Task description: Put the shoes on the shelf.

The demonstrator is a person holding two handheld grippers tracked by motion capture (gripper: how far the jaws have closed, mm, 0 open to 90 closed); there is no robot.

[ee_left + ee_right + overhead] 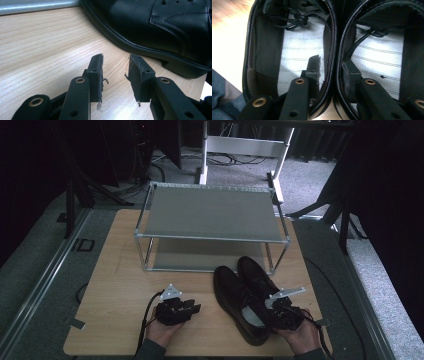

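Straddling both shoes' (pixel 334 50) adjoining walls, the right gripper (pixel 330 66) pinches them; left gripper (pixel 115 72) rests parted.

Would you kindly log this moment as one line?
right gripper: fingers straddle adjoining walls of both black shoes | left gripper: open, empty, over table | rack: empty

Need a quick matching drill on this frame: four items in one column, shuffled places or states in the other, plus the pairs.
Items
1. left gripper
2. right gripper
3. pair of black shoes
4. metal rack

Places or states
A. at the table's far side, both shelves bare
B. jaws apart over bare wood, nothing between them
C. side by side on the table in front of the rack
D. one jaw inside each shoe, the adjoining walls between them

Pairs: 1-B, 2-D, 3-C, 4-A
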